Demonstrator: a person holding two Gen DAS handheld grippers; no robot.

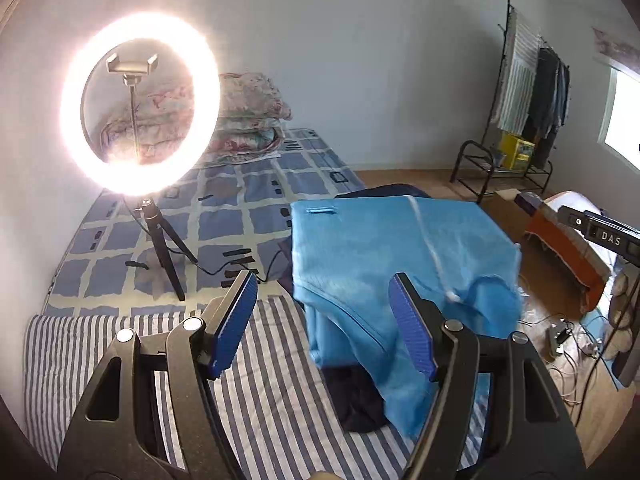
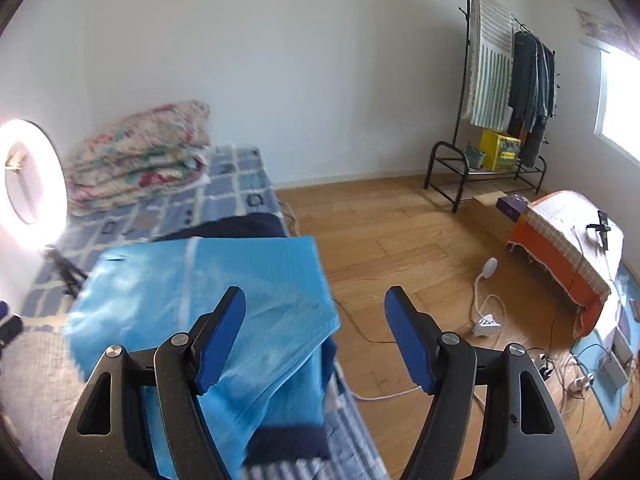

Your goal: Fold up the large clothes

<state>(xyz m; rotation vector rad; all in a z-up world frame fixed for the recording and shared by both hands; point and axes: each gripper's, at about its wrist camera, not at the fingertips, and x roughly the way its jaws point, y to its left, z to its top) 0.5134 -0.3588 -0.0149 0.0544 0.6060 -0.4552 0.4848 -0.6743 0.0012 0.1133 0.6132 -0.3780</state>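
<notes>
one blue garment, two tongs gaping empty.

You are getting hard glare from the glowing white ring light on its black tripod, which is washing out the left wrist view. Daylight is entering through the bright window. The folded bright blue garment is smearing with blur; fisheye edges are bending and darkening.

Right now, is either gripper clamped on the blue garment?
No: the left gripper and right gripper both stand open, pads clear of the blue garment.
</notes>
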